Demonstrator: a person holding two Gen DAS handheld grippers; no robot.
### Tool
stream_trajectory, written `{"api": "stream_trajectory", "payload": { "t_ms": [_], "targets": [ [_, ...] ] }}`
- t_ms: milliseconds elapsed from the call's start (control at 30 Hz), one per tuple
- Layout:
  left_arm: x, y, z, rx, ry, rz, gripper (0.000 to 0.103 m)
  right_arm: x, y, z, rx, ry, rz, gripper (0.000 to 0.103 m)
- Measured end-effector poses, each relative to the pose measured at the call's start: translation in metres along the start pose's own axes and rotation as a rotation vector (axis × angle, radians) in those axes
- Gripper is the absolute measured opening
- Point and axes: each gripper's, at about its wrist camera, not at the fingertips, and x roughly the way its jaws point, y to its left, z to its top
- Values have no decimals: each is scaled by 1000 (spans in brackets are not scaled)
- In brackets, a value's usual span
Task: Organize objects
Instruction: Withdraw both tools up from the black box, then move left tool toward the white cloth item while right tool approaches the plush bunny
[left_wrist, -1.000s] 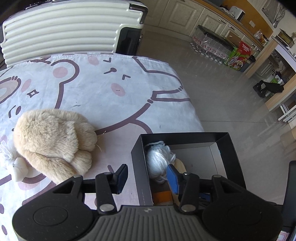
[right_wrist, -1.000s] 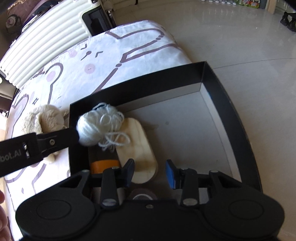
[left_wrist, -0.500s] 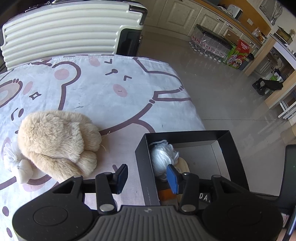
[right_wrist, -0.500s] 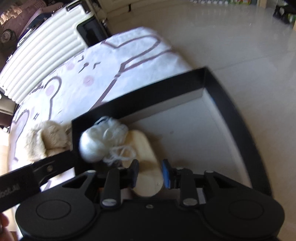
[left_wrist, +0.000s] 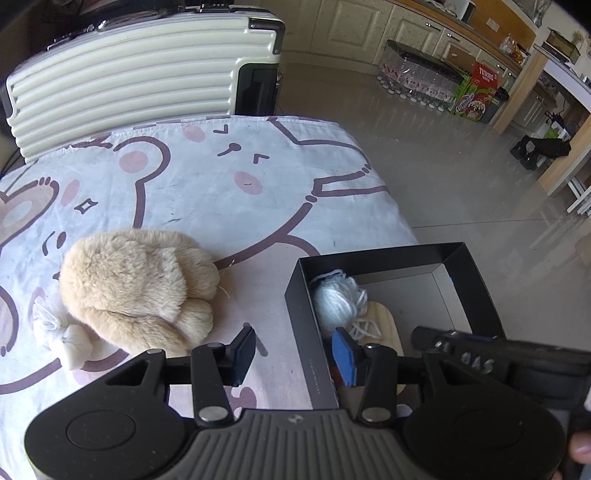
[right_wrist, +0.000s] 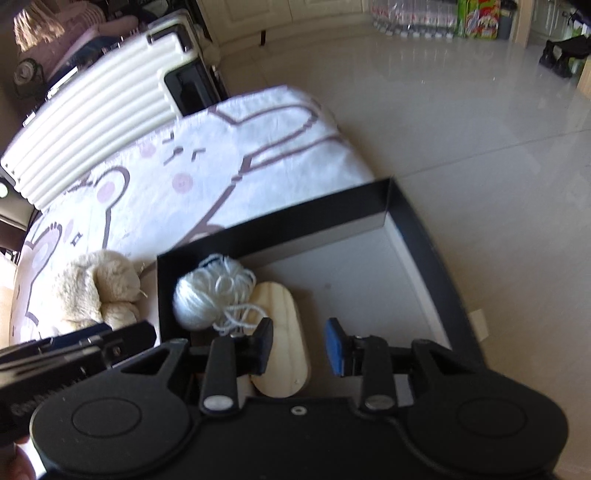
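Note:
A black open box (left_wrist: 308, 332) sits at the table's right edge, holding a white yarn ball (left_wrist: 334, 302) and an oval wooden board (left_wrist: 382, 325). A beige plush toy (left_wrist: 136, 291) lies on the cartoon-print cloth to the left of the box. My left gripper (left_wrist: 293, 352) hovers open over the box's left wall, with nothing gripped. My right gripper (right_wrist: 299, 347) is open above the wooden board (right_wrist: 284, 350), beside the yarn ball (right_wrist: 210, 295), with nothing between its pads. In the right wrist view the left gripper's body (right_wrist: 74, 354) lies outside the box (right_wrist: 388, 199), near the plush (right_wrist: 99, 291).
A small white knotted cloth (left_wrist: 59, 336) lies against the plush's left side. A cream ribbed suitcase (left_wrist: 140, 74) stands behind the table. The table's right edge drops to a tiled floor (left_wrist: 424, 166), where bottle packs and cartons (left_wrist: 476, 92) stand by far cabinets.
The left gripper's finger has drawn back from the yarn ball to outside the box, and the ball lies inside. The right gripper has lifted a little above the board.

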Motion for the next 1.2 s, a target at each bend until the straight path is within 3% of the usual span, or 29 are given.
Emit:
{"api": "stream_trajectory", "payload": {
  "t_ms": [367,667,900,967,1133,1200],
  "targets": [
    [-28,-7,-9,26,-19,36,47,-48,-10,-2,-33,-99,-46,40],
    [-53,-6,-15,17,-52,71,49,-82,-15,-10,-65,-147,-92,53],
    [-64,-2,-19,2,-69,120,65,-100,-17,-15,-90,-172,-116,64],
    [-69,-2,-20,-4,-83,131,77,-103,-18,-16,-94,-175,-121,67],
    [-77,-3,-22,-7,-114,148,93,-110,-17,-20,-116,-190,-138,75],
    [-76,-3,-23,-4,-117,159,95,-112,-18,-21,-115,-199,-146,80]
  ]
}}
